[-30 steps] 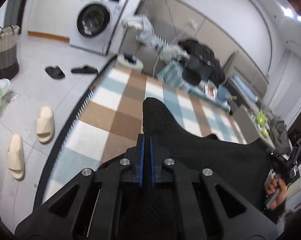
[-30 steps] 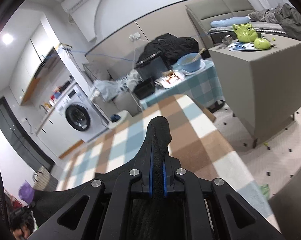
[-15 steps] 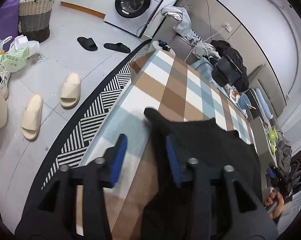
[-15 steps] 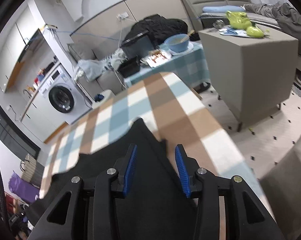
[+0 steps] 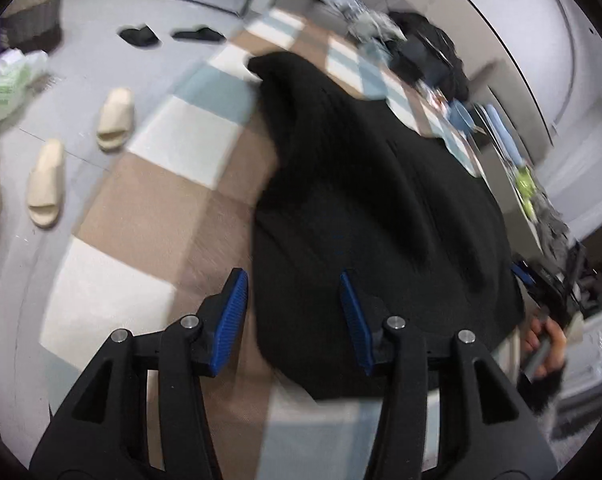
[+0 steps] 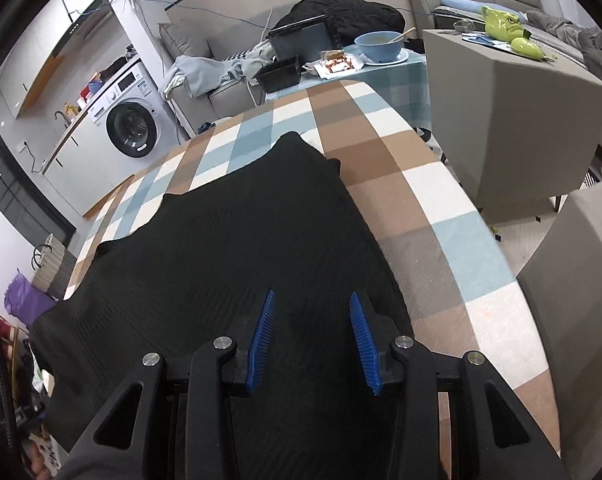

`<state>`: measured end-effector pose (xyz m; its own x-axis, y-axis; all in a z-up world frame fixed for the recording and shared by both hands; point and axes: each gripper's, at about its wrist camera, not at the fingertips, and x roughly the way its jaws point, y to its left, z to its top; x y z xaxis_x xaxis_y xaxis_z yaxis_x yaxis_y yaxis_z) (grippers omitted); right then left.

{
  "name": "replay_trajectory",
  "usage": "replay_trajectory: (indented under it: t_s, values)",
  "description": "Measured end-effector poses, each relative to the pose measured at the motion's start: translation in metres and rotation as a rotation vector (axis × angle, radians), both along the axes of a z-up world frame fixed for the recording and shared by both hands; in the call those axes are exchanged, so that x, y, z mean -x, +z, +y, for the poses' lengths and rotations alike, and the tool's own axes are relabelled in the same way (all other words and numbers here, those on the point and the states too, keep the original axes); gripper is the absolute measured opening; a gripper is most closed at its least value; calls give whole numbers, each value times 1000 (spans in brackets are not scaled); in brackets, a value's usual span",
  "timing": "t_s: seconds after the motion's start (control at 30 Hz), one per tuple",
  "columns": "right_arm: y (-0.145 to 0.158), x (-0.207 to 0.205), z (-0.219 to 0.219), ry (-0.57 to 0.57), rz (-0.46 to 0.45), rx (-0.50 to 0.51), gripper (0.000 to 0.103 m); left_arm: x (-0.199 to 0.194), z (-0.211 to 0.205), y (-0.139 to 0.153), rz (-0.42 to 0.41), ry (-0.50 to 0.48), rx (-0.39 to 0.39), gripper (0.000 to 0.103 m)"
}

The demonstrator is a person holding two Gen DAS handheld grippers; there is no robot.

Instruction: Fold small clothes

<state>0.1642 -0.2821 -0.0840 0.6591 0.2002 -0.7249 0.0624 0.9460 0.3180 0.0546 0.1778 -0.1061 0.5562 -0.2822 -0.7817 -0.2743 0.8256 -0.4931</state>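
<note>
Our left gripper [image 5: 291,312] hangs with its blue pads [image 5: 231,318] spread wide and nothing between them, poised over the near left edge of the black knit garment [image 5: 373,200]; our right gripper [image 6: 311,336] is likewise parted and empty, directly above the same garment [image 6: 229,248] near its right border. The garment lies spread across the checked tablecloth [image 6: 433,200] in brown, blue and white, one corner pointing toward the far end of the table and its near edge drooping off the side closest to us. It looks to have one layer laid over another (the left view is smeared, so we cannot make out the crease), and we judge that a first fold is down and we are between grasps. Beyond the cloth, the left view takes in a pair of cream slippers [image 5: 45,184] on the pale floor, and the right view a washing machine [image 6: 131,130] and a blue bowl [image 6: 381,46] on a second table at the far end. The next move, as we read it, calls for both grippers to drop to one edge, each pinching both layers at a corner, then carrying that edge evenly across so the panel halves without dragging the garment off the table
</note>
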Motion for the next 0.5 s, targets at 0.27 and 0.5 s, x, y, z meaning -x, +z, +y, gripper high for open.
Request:
replay_trajectory:
  t_s: [0.27, 0.5]
  values:
    - [-4, -1, 0, -4, 0, -6, 40, 27, -7, 4, -102, 82, 20, 1]
    - [-16, 1, -4, -53, 27, 12, 40, 65, -23, 51, -282, -66, -39, 0]
